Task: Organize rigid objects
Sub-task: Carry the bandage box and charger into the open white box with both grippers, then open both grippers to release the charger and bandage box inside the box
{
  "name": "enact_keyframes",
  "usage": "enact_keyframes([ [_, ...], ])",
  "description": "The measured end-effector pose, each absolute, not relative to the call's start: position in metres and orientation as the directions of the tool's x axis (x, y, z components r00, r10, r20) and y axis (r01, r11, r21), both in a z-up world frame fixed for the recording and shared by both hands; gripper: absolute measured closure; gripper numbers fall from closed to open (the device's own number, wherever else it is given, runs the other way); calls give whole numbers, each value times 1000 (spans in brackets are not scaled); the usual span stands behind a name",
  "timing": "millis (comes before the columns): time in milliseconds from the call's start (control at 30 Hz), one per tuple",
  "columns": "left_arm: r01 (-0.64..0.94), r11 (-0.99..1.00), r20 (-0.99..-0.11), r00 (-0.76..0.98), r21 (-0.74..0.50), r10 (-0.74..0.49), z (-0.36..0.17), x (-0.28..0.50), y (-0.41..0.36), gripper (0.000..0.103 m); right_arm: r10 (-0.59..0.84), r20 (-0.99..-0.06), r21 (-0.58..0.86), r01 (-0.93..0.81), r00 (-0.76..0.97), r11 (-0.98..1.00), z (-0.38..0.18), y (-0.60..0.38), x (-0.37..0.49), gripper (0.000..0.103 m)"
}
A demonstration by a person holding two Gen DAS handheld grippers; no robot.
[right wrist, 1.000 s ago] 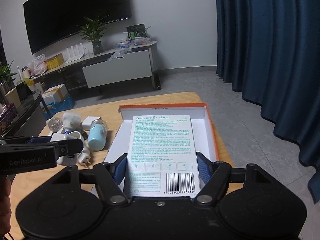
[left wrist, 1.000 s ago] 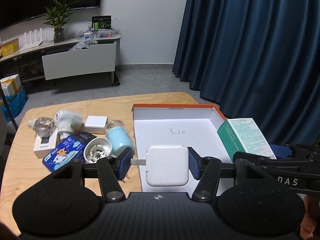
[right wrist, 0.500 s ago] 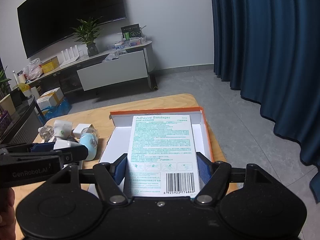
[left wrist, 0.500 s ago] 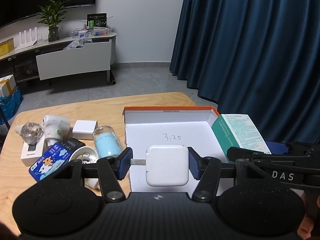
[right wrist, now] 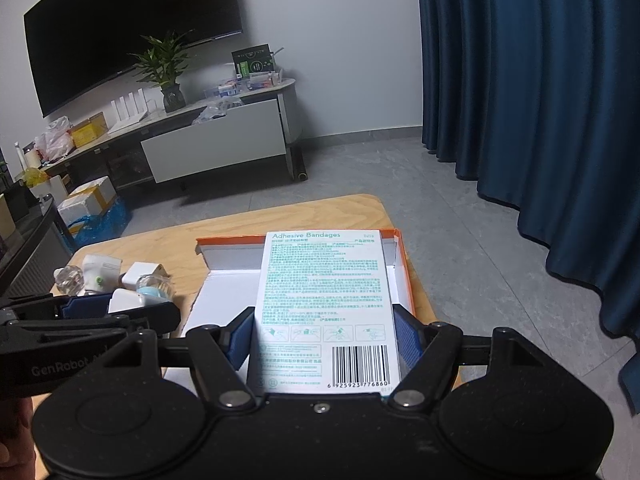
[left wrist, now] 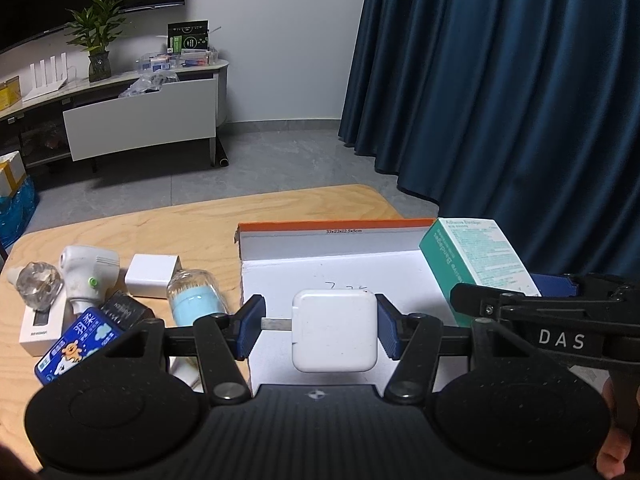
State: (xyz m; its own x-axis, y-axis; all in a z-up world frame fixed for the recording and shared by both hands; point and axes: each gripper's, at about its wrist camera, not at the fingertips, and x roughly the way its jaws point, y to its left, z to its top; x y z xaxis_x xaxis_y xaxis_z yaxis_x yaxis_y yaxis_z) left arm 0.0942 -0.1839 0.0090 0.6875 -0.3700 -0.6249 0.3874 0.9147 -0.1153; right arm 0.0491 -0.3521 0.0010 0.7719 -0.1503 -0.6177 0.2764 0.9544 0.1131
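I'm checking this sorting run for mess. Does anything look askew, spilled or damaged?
Nothing spilled or broken. The only untidy part is the pile left of the white tray: the blue-filled jar lies on its side and the thermometer leans among boxes. The charger and bandage box sit squarely in their grippers.

dark tv (right wrist: 132, 32) on wall, potted plant (right wrist: 166, 68) on white cabinet (right wrist: 212, 140), blue curtain (left wrist: 500, 92) right.

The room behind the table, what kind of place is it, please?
Most likely a living room at home. A large dark television hangs on the wall above a low media cabinet with a potted plant, and long blue curtains reach the tiled floor.
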Motion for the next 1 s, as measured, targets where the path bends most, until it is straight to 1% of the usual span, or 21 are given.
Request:
enact_keyframes([
  [300, 382, 917, -639, 678, -116, -363, 4, 108, -191, 45, -171, -643, 97, 301, 747, 949, -8, -359, 71, 19],
  [600, 385, 917, -647, 673, -107, -358, 1, 121, -196, 45, -190, -648, 75, 311, 737, 948, -13, -364, 94, 19],
  [700, 382, 918, -652, 670, -109, -356, -1, 126, -198, 45, -206, -626, 70, 317, 752, 946, -12, -367, 90, 19],
  [867, 386, 916, -661, 660, -111, -358, -6, 136, -204, 45, -212, -579, 104, 330, 787, 938, -2, -374, 70, 18],
  [1000, 408, 903, -657, 645, -137, -391, -7, 142, -216, 43, -217, -551, 127, 338, 806, 933, 5, -377, 56, 17],
])
